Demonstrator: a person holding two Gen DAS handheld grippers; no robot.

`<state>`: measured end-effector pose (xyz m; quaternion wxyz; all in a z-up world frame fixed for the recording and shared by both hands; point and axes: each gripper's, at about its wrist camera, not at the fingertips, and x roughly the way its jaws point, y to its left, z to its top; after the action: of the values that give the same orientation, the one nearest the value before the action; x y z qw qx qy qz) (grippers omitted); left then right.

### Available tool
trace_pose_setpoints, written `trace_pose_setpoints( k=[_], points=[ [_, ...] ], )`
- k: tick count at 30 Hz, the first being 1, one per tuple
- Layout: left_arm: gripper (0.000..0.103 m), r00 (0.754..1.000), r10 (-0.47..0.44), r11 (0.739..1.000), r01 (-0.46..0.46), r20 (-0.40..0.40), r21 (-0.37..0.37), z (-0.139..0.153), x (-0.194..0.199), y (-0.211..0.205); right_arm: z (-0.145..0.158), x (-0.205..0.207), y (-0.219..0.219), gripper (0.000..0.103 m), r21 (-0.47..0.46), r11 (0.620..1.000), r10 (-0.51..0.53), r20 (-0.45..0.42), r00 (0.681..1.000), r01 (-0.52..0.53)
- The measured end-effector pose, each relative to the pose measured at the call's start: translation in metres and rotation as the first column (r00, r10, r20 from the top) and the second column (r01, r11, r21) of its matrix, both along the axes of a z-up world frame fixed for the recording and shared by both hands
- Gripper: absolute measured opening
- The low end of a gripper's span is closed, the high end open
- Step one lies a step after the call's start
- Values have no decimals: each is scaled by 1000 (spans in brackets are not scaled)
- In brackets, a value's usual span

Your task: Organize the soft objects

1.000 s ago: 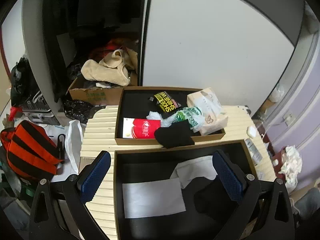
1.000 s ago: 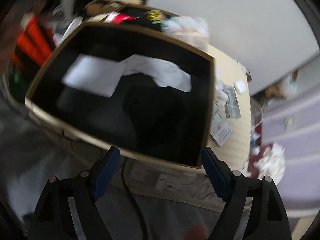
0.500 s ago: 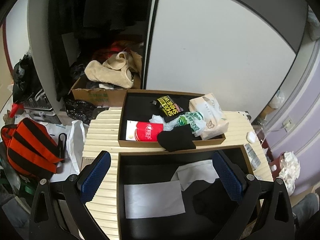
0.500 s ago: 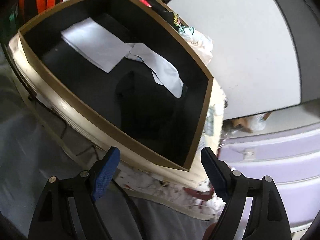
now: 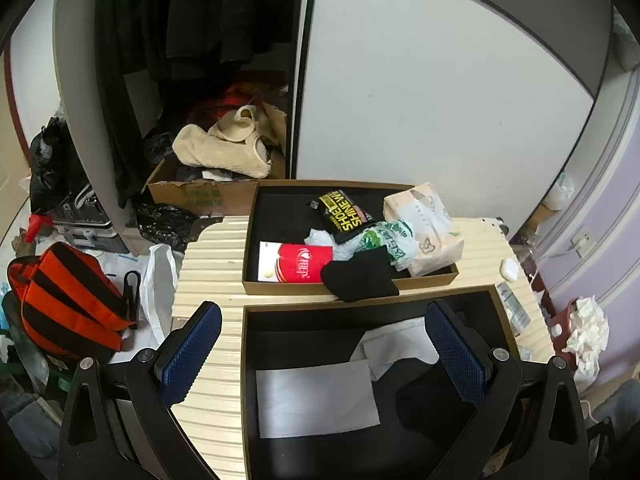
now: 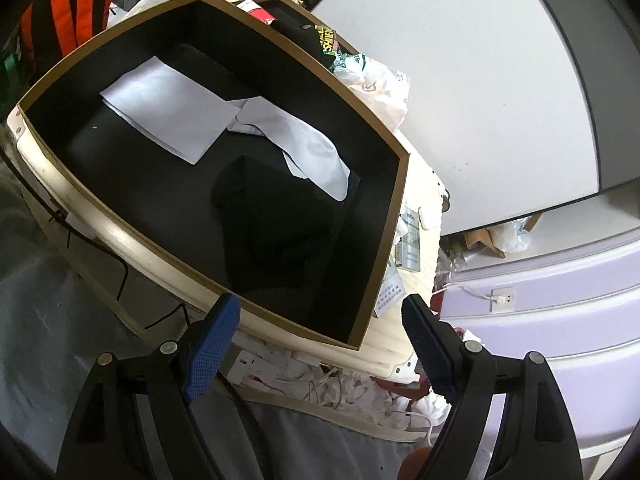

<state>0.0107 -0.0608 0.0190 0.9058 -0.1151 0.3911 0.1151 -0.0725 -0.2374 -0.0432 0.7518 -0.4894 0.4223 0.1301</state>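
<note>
1. left gripper [image 5: 326,346] jaws wide apart, nothing between them, hovering over the near box [image 5: 245,360].
2. right gripper [image 6: 320,342] also spread, empty, at the near box's corner.
3. inside the near box: white cloth [image 6: 168,108], white sock [image 6: 308,152], black garment [image 6: 272,232].
4. far box [image 5: 250,248] just behind the near box, with a red pack [image 5: 296,262], a tissue pack [image 5: 424,224] and a black cloth [image 5: 360,276] draped over its front rim.
</note>
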Motion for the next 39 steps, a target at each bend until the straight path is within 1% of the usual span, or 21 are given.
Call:
trace_pose_setpoints(
  k=[8, 14, 20, 28, 35, 39],
  points=[
    [101, 1000, 16, 1000, -16, -5, -5, -2, -1, 4, 5, 9, -3, 82, 9, 1000, -19, -9, 1000, 19],
    [101, 1000, 19, 1000, -19, -6, -4, -2, -1, 5, 5, 16, -3, 82, -5, 1000, -25, -7, 1000, 25],
    [101, 1000, 19, 1000, -19, -6, -4, -2, -1, 5, -3, 17, -3, 82, -33, 999, -20, -20, 1000, 19],
    [101, 1000, 24, 1000, -24, -7, -7, -2, -1, 8, -2, 18, -4, 82, -34, 999, -24, -25, 999, 23],
    [101, 1000, 23, 1000, -23, -8, -5, -2, -1, 8, -4, 14, -2, 82, -64, 998, 4, 24, 1000, -3],
    [101, 1000, 24, 1000, -24, -7, -5, -2, -1, 8, -6, 19, -4, 82, -90, 996, -2, 59, 998, 7]
  ],
)
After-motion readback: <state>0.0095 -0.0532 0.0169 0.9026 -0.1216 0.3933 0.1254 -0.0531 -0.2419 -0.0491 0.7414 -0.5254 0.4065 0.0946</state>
